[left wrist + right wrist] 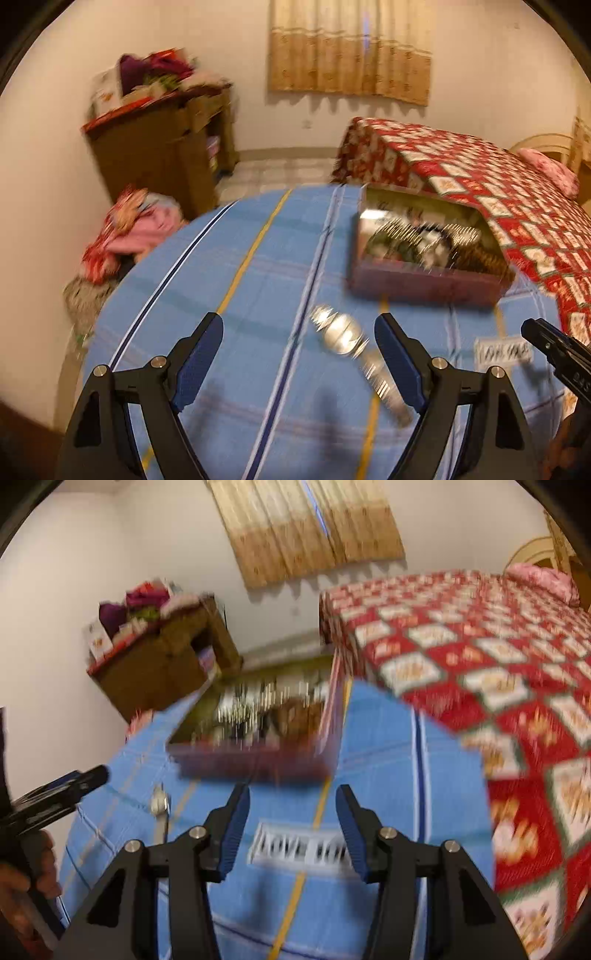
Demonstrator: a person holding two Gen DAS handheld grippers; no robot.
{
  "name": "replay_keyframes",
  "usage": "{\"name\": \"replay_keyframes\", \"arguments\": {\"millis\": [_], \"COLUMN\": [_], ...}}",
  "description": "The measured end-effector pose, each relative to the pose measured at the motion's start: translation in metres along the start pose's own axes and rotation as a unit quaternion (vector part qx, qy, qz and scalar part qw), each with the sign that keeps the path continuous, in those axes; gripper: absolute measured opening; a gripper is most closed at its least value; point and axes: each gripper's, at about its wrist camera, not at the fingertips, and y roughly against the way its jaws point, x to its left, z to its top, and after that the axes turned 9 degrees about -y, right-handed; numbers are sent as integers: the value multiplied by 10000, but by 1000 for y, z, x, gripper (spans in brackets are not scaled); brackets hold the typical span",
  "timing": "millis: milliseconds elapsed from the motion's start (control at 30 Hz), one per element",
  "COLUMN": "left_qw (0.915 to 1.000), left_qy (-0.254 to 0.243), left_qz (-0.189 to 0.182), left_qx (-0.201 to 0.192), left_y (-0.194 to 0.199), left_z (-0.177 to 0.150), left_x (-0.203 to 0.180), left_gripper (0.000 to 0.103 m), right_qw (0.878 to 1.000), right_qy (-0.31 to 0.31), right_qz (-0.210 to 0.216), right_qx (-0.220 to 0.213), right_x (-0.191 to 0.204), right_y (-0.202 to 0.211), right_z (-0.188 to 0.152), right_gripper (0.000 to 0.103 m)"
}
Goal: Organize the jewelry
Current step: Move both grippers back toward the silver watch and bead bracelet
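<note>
Across the lower half of both views, a blue striped cloth (258, 258) is covering the work surface, and most of the job is looking unfinished. A maroon jewelry box (428, 254) is sitting open at right of centre in the left wrist view, blurred glittering pieces already lying inside it. Two items are lying loose on the cloth: a silver wristwatch (351, 347) and a small white lettered piece (303, 845), its wording too blurred to read. Judging from this, some jewelry is already in the box while these two are waiting to be gathered.

The left gripper (299, 354) is hanging wide open with nothing in it; the wristwatch is lying between its fingers in the picture, nearer the right one, though whether they are touching it cannot be told. The right gripper (291, 830) is likewise spread open and empty, the lettered piece showing just between and below its fingertips.

Only the left wrist view is showing the watch large and in reach; in the right wrist view it is appearing small at lower left, near the other tool. Only the right wrist view is showing the lettered piece clearly framed; in the other it is sitting small at lower right. A red patterned bedspread (517, 686) is filling the right side.
</note>
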Motion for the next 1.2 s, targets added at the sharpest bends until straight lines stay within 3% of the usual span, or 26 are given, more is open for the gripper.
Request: {"name": "replay_keyframes", "arguments": {"millis": [167, 400, 700, 900, 1000, 1100, 1200], "left_qw": [9985, 9971, 9934, 9933, 9922, 9912, 9921], "left_qy": [444, 451, 969, 987, 1062, 1107, 945], "left_qz": [242, 546, 569, 496, 521, 576, 720], "left_qx": [221, 292, 214, 345, 393, 431, 410], "left_y": [5, 8, 14, 12, 15, 17, 19], "left_z": [-40, -68, -80, -87, -92, -94, -94], "left_x": [16, 15, 32, 30, 34, 39, 40], "left_gripper": [84, 84, 84, 84, 84, 84, 84], "right_qw": [9998, 9992, 9986, 9981, 9982, 9982, 9971], "right_qy": [43, 34, 20, 3, 10, 105, 199], "right_qz": [65, -16, -85, -109, -79, -55, 252], "right_qx": [209, 405, 516, 599, 596, 587, 697], "right_x": [1, 1, 1, 1, 1, 5, 17], "right_y": [0, -5, -8, -11, -10, -9, -6], "right_z": [-15, -21, -26, -26, -26, -26, -27], "right_gripper": [53, 53, 53, 53, 61, 63, 61]}}
